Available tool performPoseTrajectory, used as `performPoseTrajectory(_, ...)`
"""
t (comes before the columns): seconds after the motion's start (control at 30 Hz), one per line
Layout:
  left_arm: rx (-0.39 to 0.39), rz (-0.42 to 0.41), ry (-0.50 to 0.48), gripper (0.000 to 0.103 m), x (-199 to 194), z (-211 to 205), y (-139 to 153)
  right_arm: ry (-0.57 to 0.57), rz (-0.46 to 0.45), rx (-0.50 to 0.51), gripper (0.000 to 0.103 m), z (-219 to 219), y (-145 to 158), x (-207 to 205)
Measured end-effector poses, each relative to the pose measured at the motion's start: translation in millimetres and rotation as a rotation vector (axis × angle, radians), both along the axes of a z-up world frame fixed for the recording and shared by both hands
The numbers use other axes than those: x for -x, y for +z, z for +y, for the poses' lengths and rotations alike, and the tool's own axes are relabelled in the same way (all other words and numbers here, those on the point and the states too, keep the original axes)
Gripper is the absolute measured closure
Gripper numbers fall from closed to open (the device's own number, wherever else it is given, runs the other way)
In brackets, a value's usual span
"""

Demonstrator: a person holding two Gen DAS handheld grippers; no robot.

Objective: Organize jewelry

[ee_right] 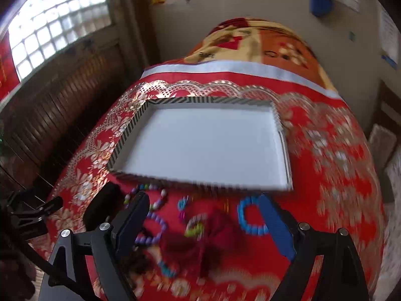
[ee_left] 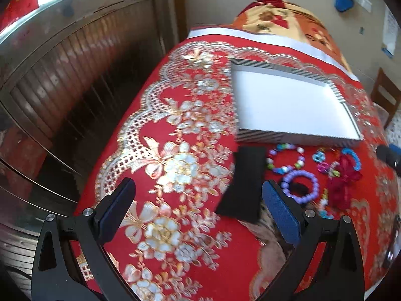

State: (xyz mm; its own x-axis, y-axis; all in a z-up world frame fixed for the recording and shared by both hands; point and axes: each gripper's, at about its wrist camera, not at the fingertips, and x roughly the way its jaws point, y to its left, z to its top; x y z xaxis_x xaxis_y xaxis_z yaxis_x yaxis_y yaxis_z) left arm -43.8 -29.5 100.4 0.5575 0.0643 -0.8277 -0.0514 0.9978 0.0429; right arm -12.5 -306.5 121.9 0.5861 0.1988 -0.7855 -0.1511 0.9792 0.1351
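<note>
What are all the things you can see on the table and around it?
Tray: one, white inside with a black-and-white striped rim, nothing in it, far side of the table.
Bead bracelets: multicolour, purple and blue, on the cloth in front of the tray.
Red bow: one, dark red, among the bracelets.
Small trinkets: a few, blue and pink, too blurred to name.
Black rectangle: one, flat, left of the jewelry.
Tablecloth: one, red with gold and white flowers.
Blanket: one, orange and yellow, behind the table.
Window: one, bright, far left.
Left gripper: black, blue pads, open, holding nothing.
Right gripper: black, blue pads, open above the jewelry.
</note>
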Motion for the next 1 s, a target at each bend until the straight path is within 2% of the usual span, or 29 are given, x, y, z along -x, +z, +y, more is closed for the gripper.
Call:
performPoseTrajectory(0.27, 0.012, -0.007, -0.082, 0.002, 27.9, -12.8, 5.1, -0.133, 0.031, -0.028, 0.016, -11.1, -9.4, 68.9)
performPoseTrajectory(0.4, 0.058, 0.002, -0.087, 0.002, 40.8, -4.6, 7.6, -0.176, 0.027, -0.015, 0.016, -14.8, -12.2, 92.2)
performPoseTrajectory(0.5, 0.062, 0.013, -0.080, 0.002, 48.4, -1.6, 7.2, -0.206, 0.021, -0.007, 0.016, -17.3, -14.0, 105.2)
performPoseTrajectory(1.0, 0.043, 0.018, -0.083, 0.002, 65.4, -3.5, 7.4, -0.204, 0.039, 0.009, 0.016, -4.2, -14.9, 125.8)
